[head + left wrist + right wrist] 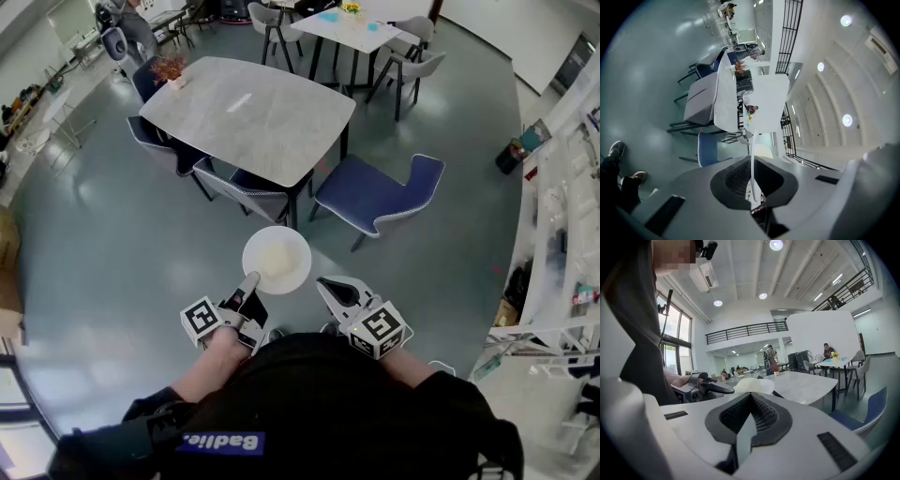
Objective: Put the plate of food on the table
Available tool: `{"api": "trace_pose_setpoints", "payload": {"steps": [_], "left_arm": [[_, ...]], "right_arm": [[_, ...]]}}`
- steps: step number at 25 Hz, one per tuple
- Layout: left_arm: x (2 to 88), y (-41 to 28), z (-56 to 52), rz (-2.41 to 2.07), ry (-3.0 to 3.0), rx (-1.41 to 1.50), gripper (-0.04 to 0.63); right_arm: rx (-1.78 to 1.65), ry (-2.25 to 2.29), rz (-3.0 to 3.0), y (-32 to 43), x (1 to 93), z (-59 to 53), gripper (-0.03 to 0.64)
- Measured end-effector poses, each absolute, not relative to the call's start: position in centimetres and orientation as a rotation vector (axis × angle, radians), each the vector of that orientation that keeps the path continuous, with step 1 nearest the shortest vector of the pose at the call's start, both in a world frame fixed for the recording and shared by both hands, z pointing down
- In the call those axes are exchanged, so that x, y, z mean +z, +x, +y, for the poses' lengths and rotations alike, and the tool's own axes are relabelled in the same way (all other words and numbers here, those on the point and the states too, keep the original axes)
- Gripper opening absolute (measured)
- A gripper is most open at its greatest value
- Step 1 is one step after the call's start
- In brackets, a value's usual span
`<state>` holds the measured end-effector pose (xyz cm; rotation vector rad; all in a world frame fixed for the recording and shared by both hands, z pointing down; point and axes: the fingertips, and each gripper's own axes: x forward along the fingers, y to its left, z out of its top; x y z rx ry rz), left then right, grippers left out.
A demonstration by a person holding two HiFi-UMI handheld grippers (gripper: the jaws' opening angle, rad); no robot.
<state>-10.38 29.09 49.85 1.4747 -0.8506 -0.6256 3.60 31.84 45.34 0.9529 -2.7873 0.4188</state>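
Note:
A white plate of pale food (277, 260) hangs over the floor, short of the grey marble table (248, 112). My left gripper (251, 279) is shut on the plate's near-left rim. In the left gripper view the plate (753, 154) shows edge-on as a thin white line pinched between the jaws of the left gripper (752, 185). My right gripper (326, 284) is shut and empty, just right of the plate and apart from it. The right gripper view looks past the right gripper (750, 397) at the plate (752, 385), the left gripper (701, 387) and the table (806, 383).
A blue chair (375, 192) stands between me and the table's right end. More chairs (239, 187) are tucked along its near side. A small plant (171, 67) sits on the far left corner. A second table (347, 28) stands behind, and shelving (562, 216) lines the right.

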Motion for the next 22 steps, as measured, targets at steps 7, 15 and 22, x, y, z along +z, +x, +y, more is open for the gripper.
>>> {"api": "trace_pose_setpoints", "payload": {"steps": [7, 15, 22], "left_arm": [[49.7, -10.4, 29.2, -0.855, 1.468, -0.625, 0.015], [50.0, -10.2, 29.2, -0.868, 1.457, -0.629, 0.015], [50.0, -9.3, 28.8, -0.900, 1.445, -0.640, 0.015]], "right_arm": [[0.423, 0.957, -2.789, 3.7, 45.0, 31.8, 0.012], [0.465, 0.945, -2.808, 4.1, 45.4, 31.7, 0.012], [0.508, 0.909, -2.831, 5.5, 45.7, 31.3, 0.012]]}}
